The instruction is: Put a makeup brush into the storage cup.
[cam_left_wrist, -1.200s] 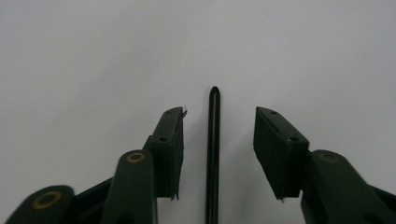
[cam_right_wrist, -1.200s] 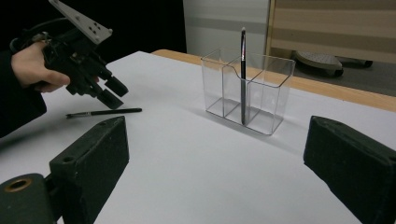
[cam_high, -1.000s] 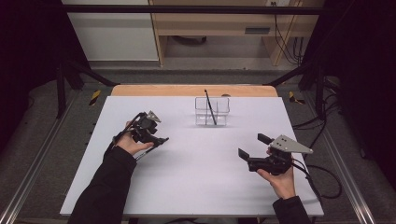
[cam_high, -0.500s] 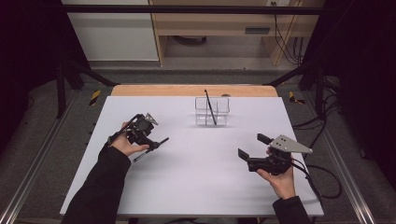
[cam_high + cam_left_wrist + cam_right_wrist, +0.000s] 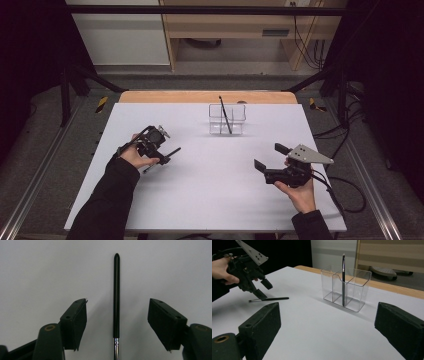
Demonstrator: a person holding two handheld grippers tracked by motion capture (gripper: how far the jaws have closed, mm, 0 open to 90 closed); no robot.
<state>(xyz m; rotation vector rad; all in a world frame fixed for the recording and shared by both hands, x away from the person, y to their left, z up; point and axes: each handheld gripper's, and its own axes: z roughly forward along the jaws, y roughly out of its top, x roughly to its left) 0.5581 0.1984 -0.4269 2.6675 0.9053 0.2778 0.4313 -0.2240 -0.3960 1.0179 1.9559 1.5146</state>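
Black brush lying flat on the white tabletop, sitting between the left tongs, which have just been opening wide, touching nothing, right tongs waiting wide open too

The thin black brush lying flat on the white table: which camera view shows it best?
The left gripper view: the thin black brush lies large and sharp between the open left tool. The right gripper view shows it small beneath that tool; the high view shows a short dark piece.
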